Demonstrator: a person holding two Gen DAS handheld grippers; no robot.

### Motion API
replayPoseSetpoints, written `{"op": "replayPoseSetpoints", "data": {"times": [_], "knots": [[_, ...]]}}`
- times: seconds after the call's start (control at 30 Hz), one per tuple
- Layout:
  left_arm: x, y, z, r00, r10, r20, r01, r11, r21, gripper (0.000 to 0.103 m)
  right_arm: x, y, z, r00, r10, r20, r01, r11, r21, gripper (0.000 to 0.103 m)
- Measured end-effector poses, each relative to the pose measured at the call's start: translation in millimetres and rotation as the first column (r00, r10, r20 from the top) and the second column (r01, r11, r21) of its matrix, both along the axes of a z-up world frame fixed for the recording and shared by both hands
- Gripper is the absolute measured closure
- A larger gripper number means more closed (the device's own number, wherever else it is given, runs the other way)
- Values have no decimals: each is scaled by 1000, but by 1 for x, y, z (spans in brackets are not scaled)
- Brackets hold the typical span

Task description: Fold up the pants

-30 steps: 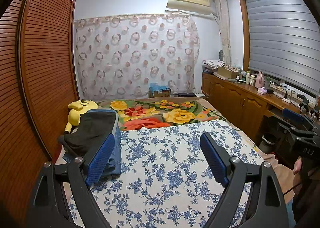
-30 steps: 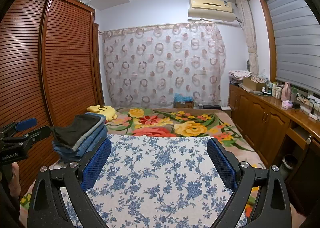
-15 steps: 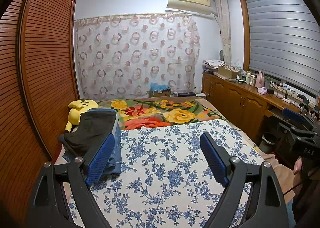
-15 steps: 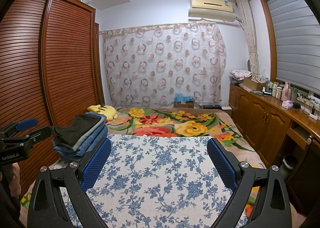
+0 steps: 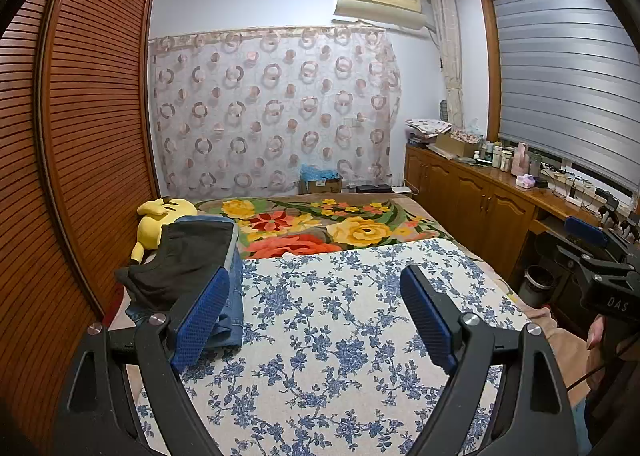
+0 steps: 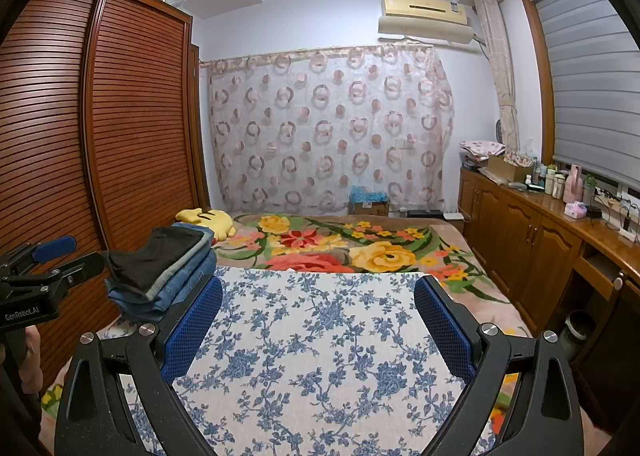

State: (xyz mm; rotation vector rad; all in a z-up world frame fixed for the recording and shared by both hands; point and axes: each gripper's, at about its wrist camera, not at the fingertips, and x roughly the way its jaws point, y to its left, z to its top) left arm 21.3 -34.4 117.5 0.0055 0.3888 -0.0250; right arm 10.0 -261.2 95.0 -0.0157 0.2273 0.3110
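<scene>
Both tools are held level above the bed, pointing toward the curtained far wall. The left gripper (image 5: pixel 314 320) has its blue-padded fingers spread wide with nothing between them, and the right gripper (image 6: pixel 318 326) is spread and empty too. The folded pants (image 6: pixel 160 270) sit in a stack at the left edge of the blue-flowered sheet (image 6: pixel 312 340), just beside the yellow plush toy (image 5: pixel 160 222).

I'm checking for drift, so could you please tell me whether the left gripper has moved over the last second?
No. In its view, the left gripper frames the pile of pants and the cabinet just as before.
</scene>
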Motion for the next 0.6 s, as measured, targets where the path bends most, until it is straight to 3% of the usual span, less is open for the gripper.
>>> {"op": "replayPoseSetpoints", "data": {"times": [0.6], "knots": [[0, 1, 1, 1000, 0, 0, 0, 1000, 0, 15, 0, 0, 0, 1000, 1, 1, -1, 1000, -1, 6]]}}
